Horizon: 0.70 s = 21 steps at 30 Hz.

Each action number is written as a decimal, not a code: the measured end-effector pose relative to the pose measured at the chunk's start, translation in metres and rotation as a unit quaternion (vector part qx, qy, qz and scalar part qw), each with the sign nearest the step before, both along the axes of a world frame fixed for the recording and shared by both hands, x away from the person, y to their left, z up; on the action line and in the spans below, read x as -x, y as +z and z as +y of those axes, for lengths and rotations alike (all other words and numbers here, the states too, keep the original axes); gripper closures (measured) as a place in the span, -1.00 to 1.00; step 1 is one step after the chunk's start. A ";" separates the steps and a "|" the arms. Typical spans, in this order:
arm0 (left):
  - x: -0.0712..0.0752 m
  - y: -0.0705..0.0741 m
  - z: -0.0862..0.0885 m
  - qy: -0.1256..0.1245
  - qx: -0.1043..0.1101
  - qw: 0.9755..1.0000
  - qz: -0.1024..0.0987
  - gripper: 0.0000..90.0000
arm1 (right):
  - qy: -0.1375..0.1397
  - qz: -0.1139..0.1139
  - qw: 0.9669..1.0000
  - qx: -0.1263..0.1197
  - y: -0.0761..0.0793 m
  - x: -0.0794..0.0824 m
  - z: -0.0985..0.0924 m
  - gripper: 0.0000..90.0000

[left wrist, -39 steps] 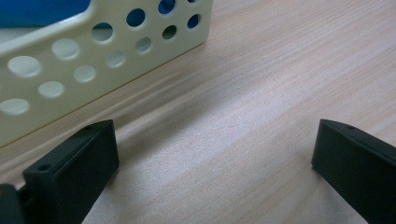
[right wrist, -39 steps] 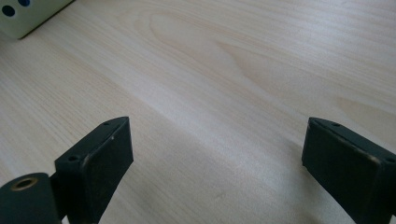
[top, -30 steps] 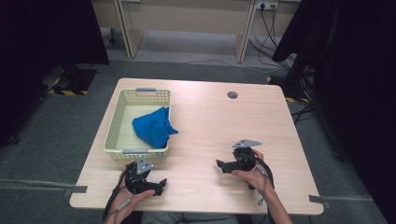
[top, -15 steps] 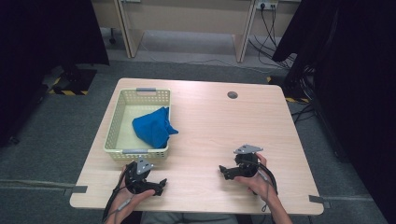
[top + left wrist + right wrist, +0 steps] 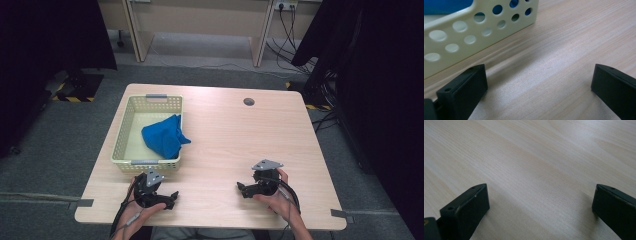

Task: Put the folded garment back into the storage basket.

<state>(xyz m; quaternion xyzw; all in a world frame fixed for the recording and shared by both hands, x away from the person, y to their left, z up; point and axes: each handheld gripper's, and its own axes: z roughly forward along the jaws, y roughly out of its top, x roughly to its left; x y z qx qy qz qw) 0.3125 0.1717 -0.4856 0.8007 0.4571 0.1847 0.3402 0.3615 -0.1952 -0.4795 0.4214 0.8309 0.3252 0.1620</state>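
Note:
A blue cloth [image 5: 162, 135] lies bunched in a cream perforated basket [image 5: 122, 125] at the left of the wooden table [image 5: 225, 130]. My left gripper [image 5: 172, 196] rests on the table just in front of the basket, open, with bare wood between its jaws. In the left gripper view [image 5: 539, 75] the basket wall [image 5: 461, 32] stands close on the left, with a bit of the blue cloth [image 5: 444, 5] above it. My right gripper [image 5: 240, 189] rests near the front right, jaws pointing left. Its jaws have just been opening and stand wide over bare wood [image 5: 540, 195].
A round cable hole [image 5: 248, 101] sits near the table's far edge. Dark curtains hang at both sides, and desk legs and cables stand beyond the table. Bare wood stretches between the basket and the right edge.
My right gripper has drawn slightly nearer the table's front edge. The left gripper, the basket and the cloth have kept still.

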 end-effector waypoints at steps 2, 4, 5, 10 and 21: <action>0.000 0.000 0.000 0.000 0.000 1.000 0.000 -1.00 | 0.000 0.000 1.000 0.000 0.000 0.002 -0.001 -0.97; 0.000 0.000 0.000 0.001 0.000 1.000 0.000 -1.00 | -0.002 0.000 1.000 -0.001 0.000 0.004 -0.002 -0.98; 0.000 0.000 0.000 0.002 0.001 1.000 0.000 -1.00 | -0.001 -0.001 1.000 -0.001 0.000 0.005 -0.002 -0.98; 0.000 0.000 0.000 0.001 0.000 1.000 0.000 -1.00 | -0.001 0.000 1.000 0.000 0.000 0.010 -0.004 -0.98; 0.000 0.000 0.000 0.001 0.000 1.000 0.000 -1.00 | -0.001 0.002 1.000 0.002 0.000 0.019 -0.010 -0.98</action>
